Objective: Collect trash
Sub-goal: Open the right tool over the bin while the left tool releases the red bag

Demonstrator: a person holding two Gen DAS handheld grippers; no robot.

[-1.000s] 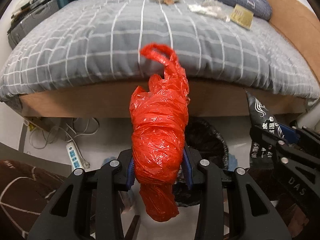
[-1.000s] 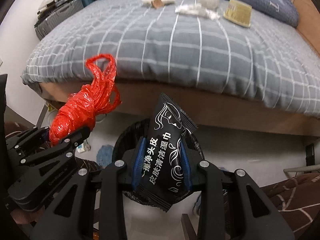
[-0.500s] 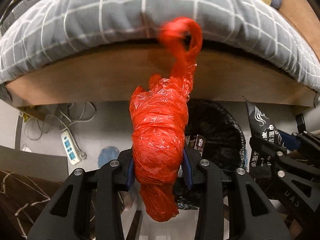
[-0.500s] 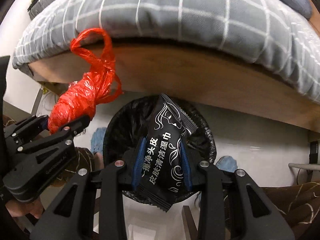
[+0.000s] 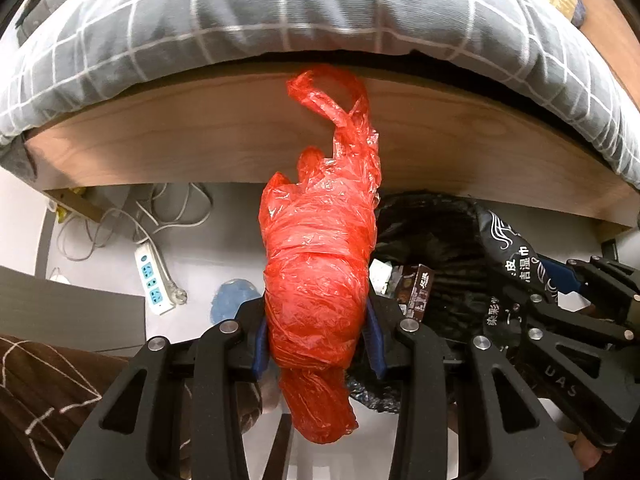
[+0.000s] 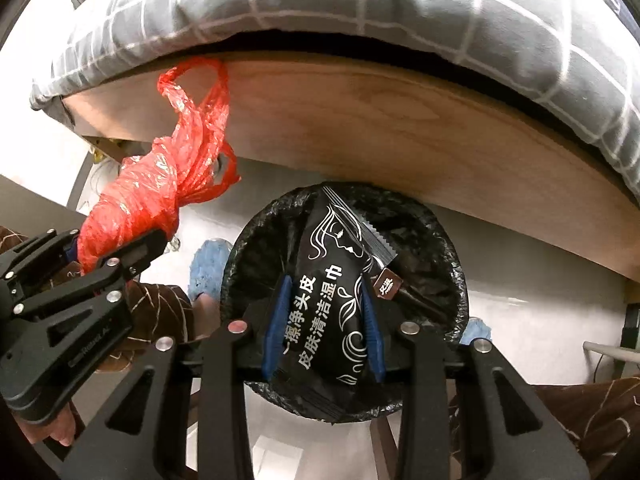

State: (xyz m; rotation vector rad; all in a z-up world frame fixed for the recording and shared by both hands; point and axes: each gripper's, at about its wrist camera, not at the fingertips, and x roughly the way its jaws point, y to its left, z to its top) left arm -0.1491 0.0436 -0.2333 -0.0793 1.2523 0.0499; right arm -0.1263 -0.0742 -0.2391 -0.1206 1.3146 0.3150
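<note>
My left gripper [image 5: 316,320] is shut on a bundled red plastic bag [image 5: 320,260], whose knotted handles stick up in front of the bed board. It hangs left of the black-lined bin [image 5: 436,216]. In the right wrist view my right gripper [image 6: 326,308] hangs straight over the bin [image 6: 444,240] with a black wet-wipe pack [image 6: 332,276] between its blue pads [image 6: 282,304]. Its jaws are opening, and the pack still sits against the pads. The left gripper [image 6: 116,248] and the red bag [image 6: 160,184] show at the left there.
A wooden bed board [image 6: 400,120] under a grey checked duvet [image 6: 360,0] stands just behind the bin. A small brown box [image 5: 416,288] lies inside the bin. A white power strip [image 5: 154,284] with cables and a blue slipper [image 5: 232,296] lie on the floor to the left.
Both grippers have sunk from bed height toward the floor, so the bin now fills the right view. The right pads stand slightly wider around the pack. The red bag's handles have flopped.
</note>
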